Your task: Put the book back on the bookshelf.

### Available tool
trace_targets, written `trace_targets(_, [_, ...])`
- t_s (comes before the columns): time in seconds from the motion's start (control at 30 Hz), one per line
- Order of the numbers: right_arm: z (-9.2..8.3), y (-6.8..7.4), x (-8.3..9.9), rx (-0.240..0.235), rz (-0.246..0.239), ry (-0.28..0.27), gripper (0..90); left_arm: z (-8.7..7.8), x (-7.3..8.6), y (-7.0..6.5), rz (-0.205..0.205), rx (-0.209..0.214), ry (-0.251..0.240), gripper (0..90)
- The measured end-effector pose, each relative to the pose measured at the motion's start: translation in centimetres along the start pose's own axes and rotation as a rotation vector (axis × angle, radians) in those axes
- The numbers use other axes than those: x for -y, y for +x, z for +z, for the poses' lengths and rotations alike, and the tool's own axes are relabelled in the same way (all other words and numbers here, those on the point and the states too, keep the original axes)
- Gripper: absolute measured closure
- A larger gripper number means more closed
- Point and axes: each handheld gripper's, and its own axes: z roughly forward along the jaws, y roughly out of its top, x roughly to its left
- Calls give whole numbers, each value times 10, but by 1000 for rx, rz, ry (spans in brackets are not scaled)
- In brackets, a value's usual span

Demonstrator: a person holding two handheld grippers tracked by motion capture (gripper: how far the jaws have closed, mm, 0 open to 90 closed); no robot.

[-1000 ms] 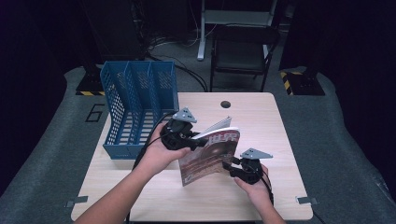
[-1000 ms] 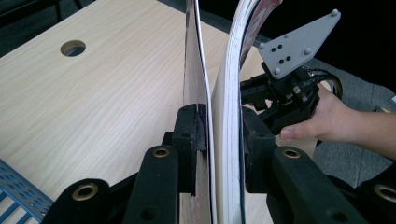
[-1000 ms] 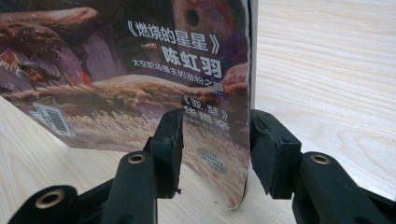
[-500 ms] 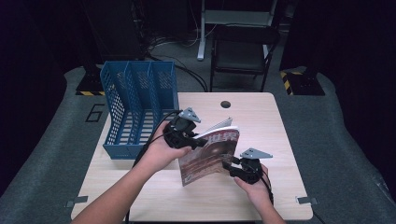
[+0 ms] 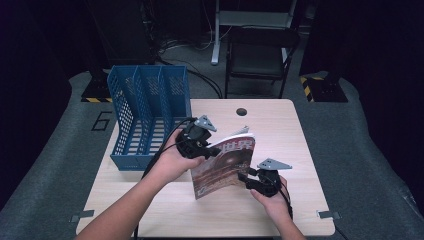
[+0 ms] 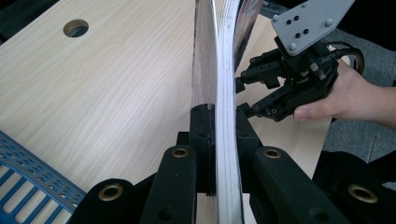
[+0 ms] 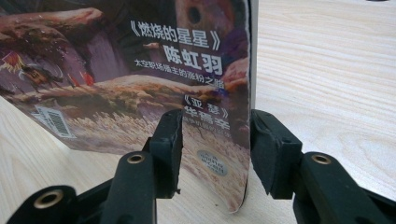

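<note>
I have one magazine [image 5: 225, 162] standing tilted over the middle of the bench [image 5: 295, 130], its long axis running from near-left up to far-right, with the single blue three-slot file rack [image 5: 147, 117] just to its left. My left tongs [image 6: 217, 140] have just been closing and now clamp the magazine's edge (pads pressed on both sides of the pages). My right tongs [image 7: 215, 149] sit half open around its lower corner without pressing, so the left hand, nearer the rack, should carry it there.

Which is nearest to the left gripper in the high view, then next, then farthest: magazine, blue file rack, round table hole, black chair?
1. Magazine: clamped in the left gripper.
2. Blue file rack: just left.
3. Round table hole: beyond, right.
4. Black chair: behind the table.
</note>
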Motion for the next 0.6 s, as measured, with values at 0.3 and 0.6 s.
trace_targets(0.3, [0, 0, 0, 3, 5, 1, 539, 0, -2, 1, 14, 1, 18, 837])
trace_targets(0.6, [0, -1, 0, 3, 14, -1, 538, 0, -4, 1, 19, 1, 38, 836])
